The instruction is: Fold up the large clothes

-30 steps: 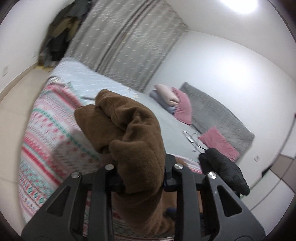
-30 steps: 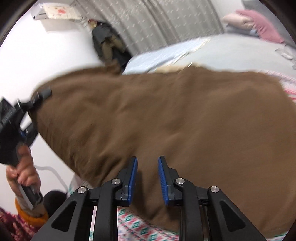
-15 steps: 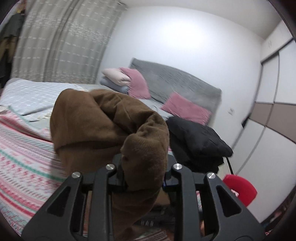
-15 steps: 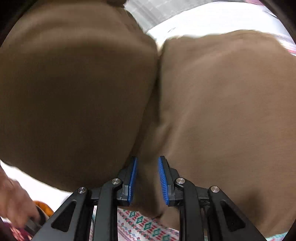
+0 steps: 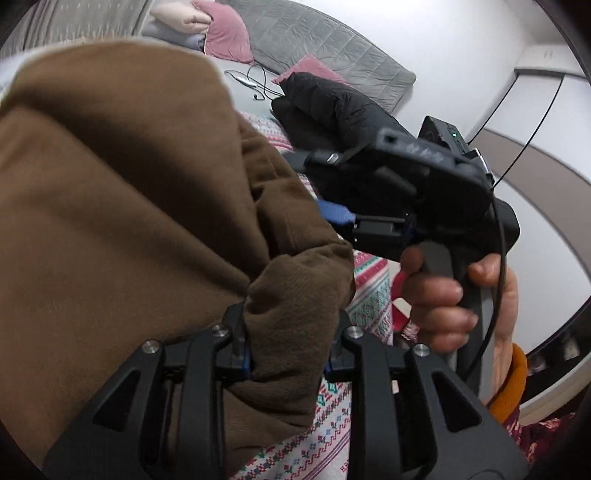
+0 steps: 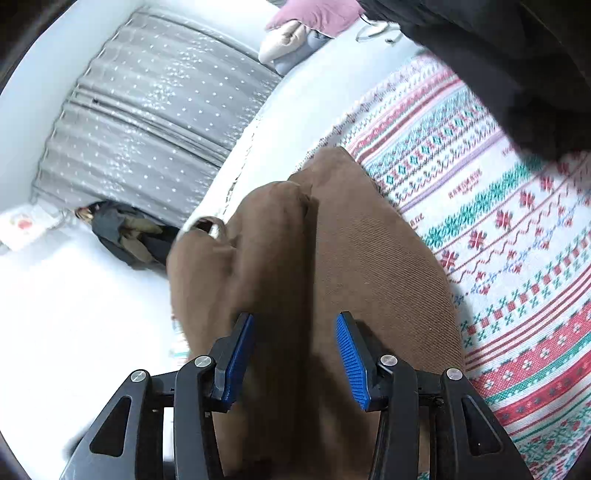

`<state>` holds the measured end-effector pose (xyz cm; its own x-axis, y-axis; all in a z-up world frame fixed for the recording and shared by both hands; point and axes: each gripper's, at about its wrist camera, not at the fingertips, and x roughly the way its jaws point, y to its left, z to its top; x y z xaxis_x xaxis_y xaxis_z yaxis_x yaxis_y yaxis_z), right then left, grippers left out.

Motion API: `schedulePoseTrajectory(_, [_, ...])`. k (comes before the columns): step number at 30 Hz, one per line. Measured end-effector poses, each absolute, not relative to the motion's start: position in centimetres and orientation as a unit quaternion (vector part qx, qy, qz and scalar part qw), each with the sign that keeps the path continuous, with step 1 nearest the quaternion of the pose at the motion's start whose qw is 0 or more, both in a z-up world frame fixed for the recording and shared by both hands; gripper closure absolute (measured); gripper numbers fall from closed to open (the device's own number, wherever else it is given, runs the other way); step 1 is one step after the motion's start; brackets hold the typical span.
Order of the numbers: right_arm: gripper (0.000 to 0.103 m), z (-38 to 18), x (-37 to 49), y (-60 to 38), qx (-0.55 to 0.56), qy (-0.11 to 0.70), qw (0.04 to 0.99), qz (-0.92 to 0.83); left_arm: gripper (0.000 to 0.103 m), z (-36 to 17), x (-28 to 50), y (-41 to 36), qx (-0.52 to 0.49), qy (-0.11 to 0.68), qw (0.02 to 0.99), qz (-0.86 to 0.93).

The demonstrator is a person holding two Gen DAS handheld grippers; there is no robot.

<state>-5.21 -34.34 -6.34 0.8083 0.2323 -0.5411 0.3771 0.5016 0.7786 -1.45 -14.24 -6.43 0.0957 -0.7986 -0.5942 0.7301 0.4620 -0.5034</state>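
Note:
A large brown fleece garment (image 5: 129,206) hangs in the air over the bed. My left gripper (image 5: 288,350) is shut on a thick bunch of it. In the left wrist view my right gripper (image 5: 334,216) reaches in from the right, its blue pad touching the cloth's edge. In the right wrist view the right gripper (image 6: 295,343) is open, its blue pads (image 6: 351,354) standing either side of a hanging fold of the brown garment (image 6: 332,258) without pinching it.
A patterned red, green and white blanket (image 6: 498,240) covers the bed below. A black jacket (image 5: 332,107) lies on the bed near grey and pink pillows (image 5: 225,33). Grey curtains (image 6: 155,110) and a wardrobe (image 5: 546,155) bound the room.
My left gripper swung right with the brown garment in its grip. My right gripper opened wider and now straddles a hanging fold, close beside the left gripper.

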Motion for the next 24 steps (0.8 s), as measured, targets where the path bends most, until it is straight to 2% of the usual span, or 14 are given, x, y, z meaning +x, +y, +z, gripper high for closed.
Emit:
schedulePoseTrajectory(2, [0.056,-6.5,-4.8,-34.2,0.504,0.302,0.809,-0.030,0.073,-5.5,-2.0,-14.0,-0.024,0.421,0.743,-0.520])
schedulePoseTrajectory(4, [0.052,-5.8,-4.8,-34.8,0.499,0.292,0.816,-0.026,0.070,-4.0,-2.9,-13.8,0.007,0.408,0.751,-0.520])
schedulePoseTrajectory(7, [0.042,-4.3,-4.9,-34.8,0.482,0.272,0.832,-0.028,0.055,-1.8,-4.7,-12.9,0.061,0.378,0.759,-0.526])
schedulePoseTrajectory(9, [0.038,-2.6,-4.9,-34.8,0.456,0.259,0.851,-0.034,0.039,-0.5,-5.5,-11.7,0.082,0.361,0.759,-0.536])
schedulePoseTrajectory(12, [0.034,-0.8,-4.5,-34.6,0.436,0.248,0.865,-0.009,0.027,1.1,-6.2,-9.0,0.099,0.344,0.756,-0.548])
schedulePoseTrajectory(14, [0.031,0.4,-3.4,-34.2,0.421,0.247,0.872,0.023,0.026,1.7,-6.0,-7.4,0.107,0.335,0.764,-0.541])
schedulePoseTrajectory(16, [0.023,0.9,-0.4,-33.8,0.392,0.269,0.878,0.054,0.026,2.2,-4.7,-5.6,0.107,0.330,0.784,-0.516])
schedulePoseTrajectory(21, [0.024,-1.3,7.7,-32.2,0.317,0.401,0.859,0.017,0.025,1.7,0.2,-2.9,0.072,0.346,0.819,-0.453])
schedulePoseTrajectory(22, [0.037,-1.7,8.6,-31.9,0.317,0.409,0.855,0.018,0.025,1.4,1.4,-2.5,0.068,0.347,0.828,-0.436])
schedulePoseTrajectory(23, [0.055,-1.9,9.2,-31.8,0.321,0.412,0.852,0.025,0.025,1.0,2.5,-2.2,0.066,0.352,0.834,-0.419])
schedulePoseTrajectory(24, [0.080,-2.1,10.4,-31.4,0.330,0.424,0.842,0.043,0.025,0.8,3.4,-2.4,0.061,0.357,0.837,-0.410])
